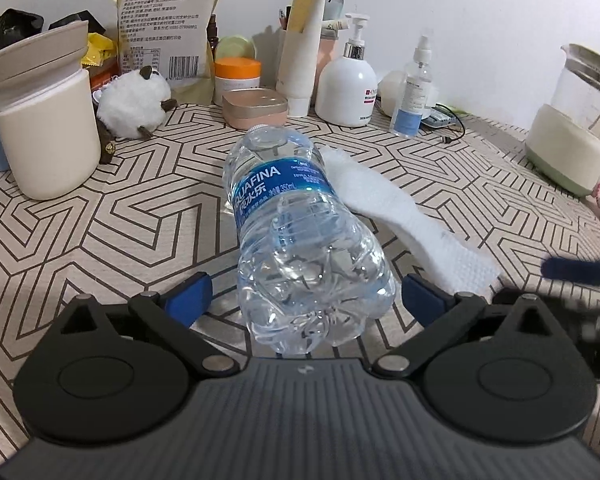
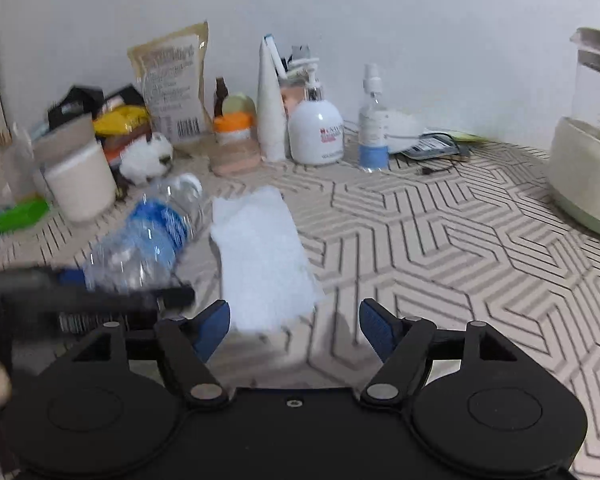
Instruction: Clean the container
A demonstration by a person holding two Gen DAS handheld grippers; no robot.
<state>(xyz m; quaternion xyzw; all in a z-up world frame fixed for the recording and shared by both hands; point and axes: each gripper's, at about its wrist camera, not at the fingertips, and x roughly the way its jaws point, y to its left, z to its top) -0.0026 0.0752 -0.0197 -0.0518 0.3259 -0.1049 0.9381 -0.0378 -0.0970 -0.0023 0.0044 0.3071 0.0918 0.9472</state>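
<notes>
Water bottle (image 1: 296, 216) lying between wide-spread left tool (image 1: 304, 294), right tool (image 2: 294, 326) wide, empty, over white cloth (image 2: 260, 256)

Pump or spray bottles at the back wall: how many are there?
2: a white pump bottle beside the white tube, and a clear spray bottle to its right. Clutter may hide others.

One water bottle (image 1: 296, 240), one white cloth (image 1: 400, 216) (both lying flat).

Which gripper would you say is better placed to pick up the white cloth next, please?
Right. The right gripper is open with the white cloth lying just ahead of its fingers. The left gripper straddles the water bottle, so it looks occupied.
</notes>
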